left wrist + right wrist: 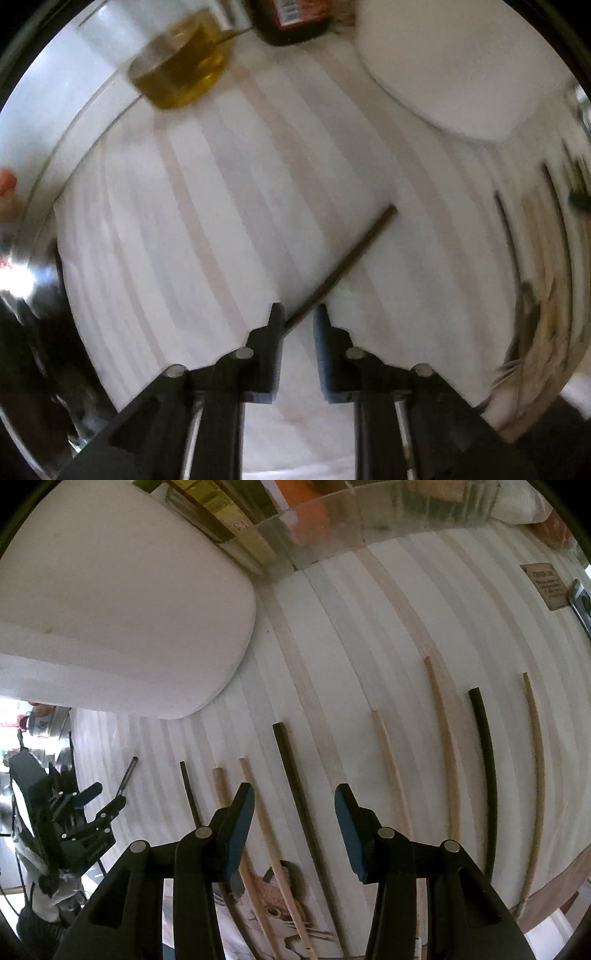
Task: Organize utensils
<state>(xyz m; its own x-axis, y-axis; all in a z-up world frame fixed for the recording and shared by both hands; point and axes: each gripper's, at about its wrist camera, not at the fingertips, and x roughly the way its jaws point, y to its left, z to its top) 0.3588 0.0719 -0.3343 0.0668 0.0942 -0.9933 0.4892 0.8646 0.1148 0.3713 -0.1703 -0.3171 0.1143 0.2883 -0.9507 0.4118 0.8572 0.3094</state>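
The left gripper (299, 314) points straight down, jaws nearly closed on a thin dark chopstick (343, 264), while the right gripper (294, 812) tilts steeply downward, jaws half apart and empty.

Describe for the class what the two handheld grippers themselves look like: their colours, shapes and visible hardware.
Both are black plastic two-finger tools. The right gripper has angular linkage arms with round silver pivot pins and dark blue pads on tapered fingers. The left gripper has the same black links and silver pins, plus bright metal rods running along its body.
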